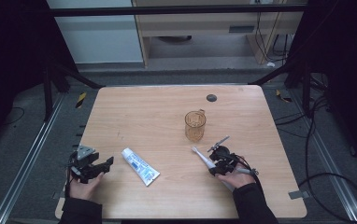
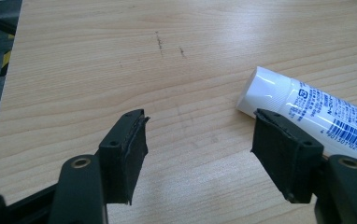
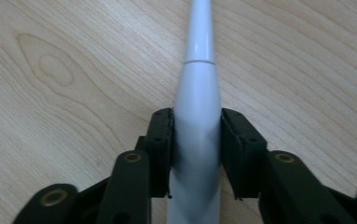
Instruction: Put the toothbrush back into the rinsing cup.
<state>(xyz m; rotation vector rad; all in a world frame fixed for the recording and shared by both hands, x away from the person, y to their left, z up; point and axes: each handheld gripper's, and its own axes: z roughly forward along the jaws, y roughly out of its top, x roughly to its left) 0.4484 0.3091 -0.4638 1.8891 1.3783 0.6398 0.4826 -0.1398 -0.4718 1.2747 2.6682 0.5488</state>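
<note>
Between the right hand-held gripper's [image 3: 196,154] pinching pads, a smooth white tapering toothbrush [image 3: 199,93] handle.

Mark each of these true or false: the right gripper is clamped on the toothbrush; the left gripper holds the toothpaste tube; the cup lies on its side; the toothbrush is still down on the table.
1. The right gripper is clamped on the toothbrush: true, both pads press its white handle.
2. The left gripper holds the toothpaste tube: false, its jaws stand open beside the tube.
3. The cup lies on its side: false, it stands upright.
4. The toothbrush is down on the table: true.
</note>
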